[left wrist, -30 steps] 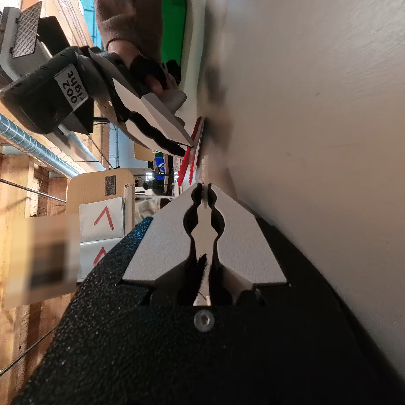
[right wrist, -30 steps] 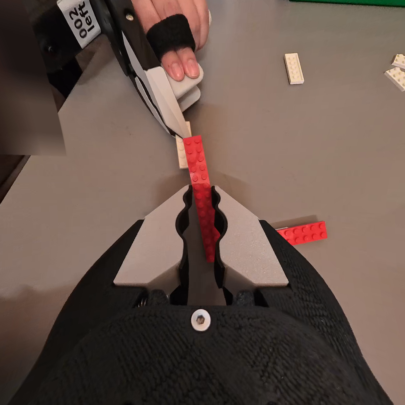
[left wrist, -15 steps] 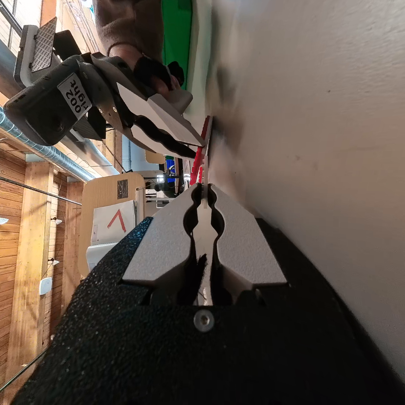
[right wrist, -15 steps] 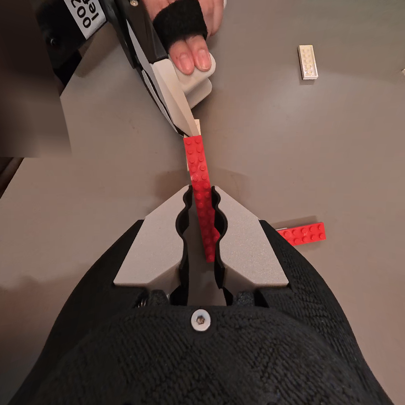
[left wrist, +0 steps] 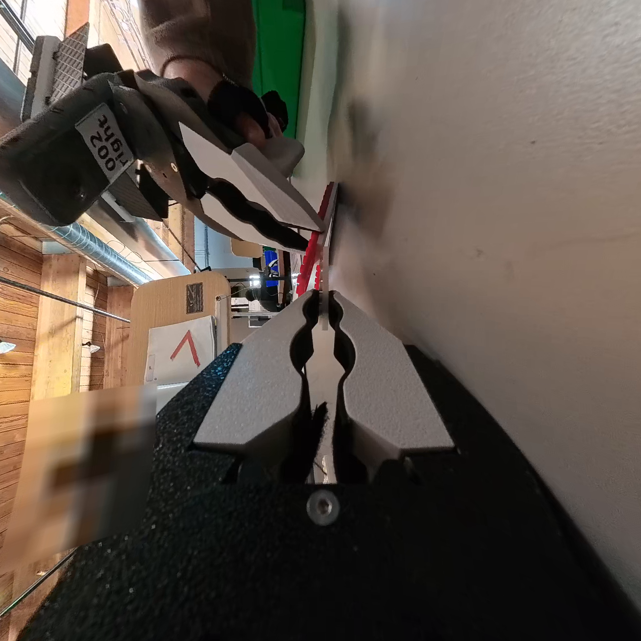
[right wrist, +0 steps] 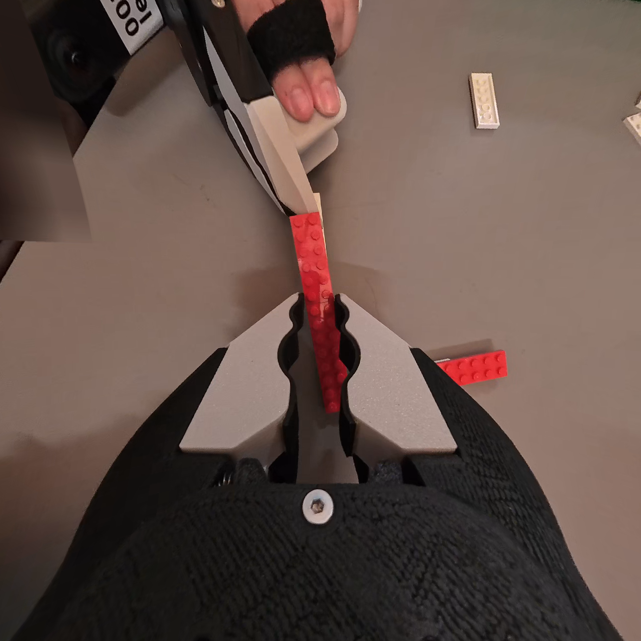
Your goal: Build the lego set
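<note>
My right gripper (right wrist: 319, 296) is shut on a long red plate (right wrist: 314, 263), held by its near half just above the grey table (right wrist: 451, 225). My left gripper (left wrist: 322, 295) is shut on a thin white plate (left wrist: 325, 277), seen edge-on. In the right wrist view the left gripper (right wrist: 300, 208) comes in from the top, and the white plate (right wrist: 319, 211) peeks out under the red plate's far end. The red plate (left wrist: 310, 256) lies against the white plate's studded side. The right gripper (left wrist: 312, 236) shows at upper left in the left wrist view.
A shorter red plate (right wrist: 475, 371) lies on the table right of my right gripper. A white plate (right wrist: 484, 100) lies at the far right, another (right wrist: 634, 128) at the frame edge. A green baseplate (left wrist: 277, 69) stands at the table's far side. My two grippers' fingertips are within a few centimetres of each other.
The red plate's far end has slid over the white plate, which showed at its left edge and now only peeks out at its right. Both grippers stay shut.
</note>
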Action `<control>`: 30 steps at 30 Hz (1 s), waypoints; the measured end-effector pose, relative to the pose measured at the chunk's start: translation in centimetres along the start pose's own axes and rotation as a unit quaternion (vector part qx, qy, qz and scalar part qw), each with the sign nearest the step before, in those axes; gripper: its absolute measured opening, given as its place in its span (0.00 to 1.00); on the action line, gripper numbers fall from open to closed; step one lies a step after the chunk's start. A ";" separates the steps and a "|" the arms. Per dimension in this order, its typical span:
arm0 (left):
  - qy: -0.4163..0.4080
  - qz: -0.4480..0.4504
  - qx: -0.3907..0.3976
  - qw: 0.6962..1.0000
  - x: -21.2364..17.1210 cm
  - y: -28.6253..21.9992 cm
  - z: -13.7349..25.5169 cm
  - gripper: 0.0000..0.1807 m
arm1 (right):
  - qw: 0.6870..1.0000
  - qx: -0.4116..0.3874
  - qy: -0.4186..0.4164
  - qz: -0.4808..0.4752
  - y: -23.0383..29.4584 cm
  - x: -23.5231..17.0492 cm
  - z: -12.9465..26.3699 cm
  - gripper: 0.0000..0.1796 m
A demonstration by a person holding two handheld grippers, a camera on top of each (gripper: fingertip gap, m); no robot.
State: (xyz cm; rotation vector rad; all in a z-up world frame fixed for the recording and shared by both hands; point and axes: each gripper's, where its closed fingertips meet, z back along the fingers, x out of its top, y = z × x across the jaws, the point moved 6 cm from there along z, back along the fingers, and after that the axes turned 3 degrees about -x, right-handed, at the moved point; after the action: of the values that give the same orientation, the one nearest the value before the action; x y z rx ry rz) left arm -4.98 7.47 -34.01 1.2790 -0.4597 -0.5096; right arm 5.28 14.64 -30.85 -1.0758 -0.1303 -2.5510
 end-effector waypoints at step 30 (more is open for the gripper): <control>0.005 0.020 -0.010 1.000 -0.3 0.0 -0.1 0.02 | 0.817 -0.474 0.079 0.319 4.2 1.9 -4.1 0.20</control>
State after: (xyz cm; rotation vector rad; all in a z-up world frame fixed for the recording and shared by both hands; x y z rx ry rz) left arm -5.16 7.68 -34.00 1.2498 -0.4684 -0.4734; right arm 2.83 9.25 -32.65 -0.9252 1.4259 -1.9825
